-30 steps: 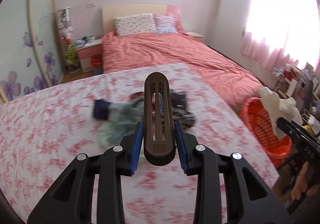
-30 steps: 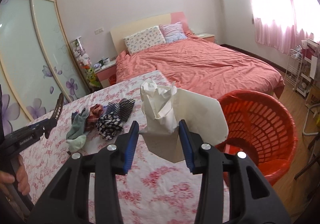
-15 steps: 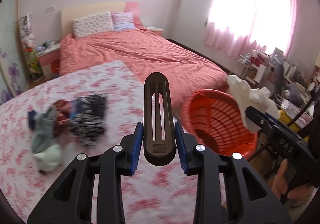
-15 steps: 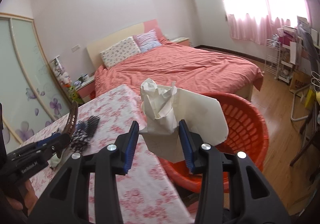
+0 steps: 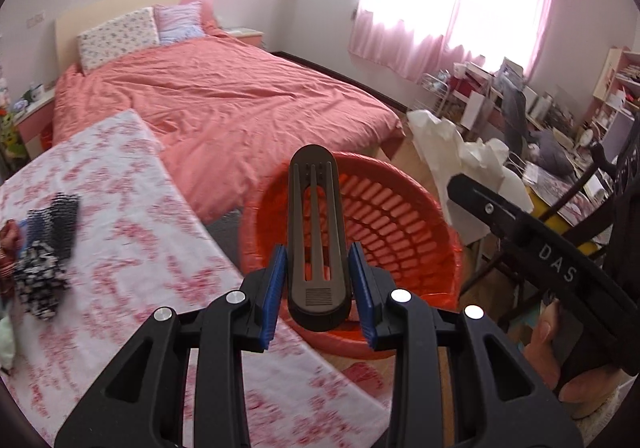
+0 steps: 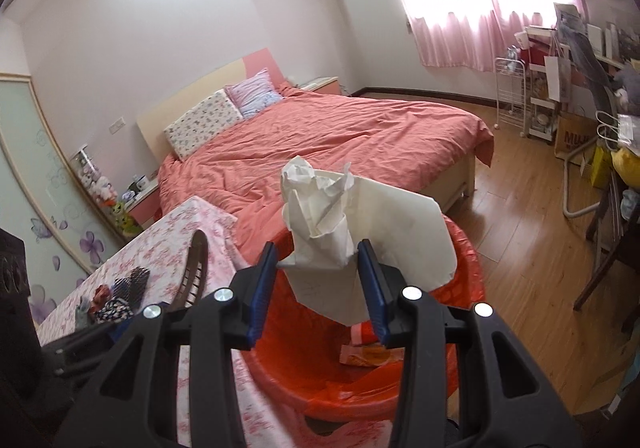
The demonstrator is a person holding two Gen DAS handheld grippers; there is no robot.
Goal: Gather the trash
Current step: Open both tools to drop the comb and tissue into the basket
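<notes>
Now, left hand-held gripper [image 5: 318, 298] clenched on dark slotted piece [image 5: 316, 236], right hand-held gripper [image 6: 318, 282] grasping crumpled paper [image 6: 352, 240] (over red basket [image 6: 472, 288]).

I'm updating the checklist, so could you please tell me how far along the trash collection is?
Done: a wrapper already lies in the red basket. In hand: the left gripper holds a dark slotted strip, the right gripper crumpled white paper, both at the basket, not released. Left: dropping both; clothes remain on the floral table.

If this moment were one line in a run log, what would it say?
left hand-held gripper: shut on brown slotted piece | right hand-held gripper: shut on crumpled white paper | both over red basket
</notes>
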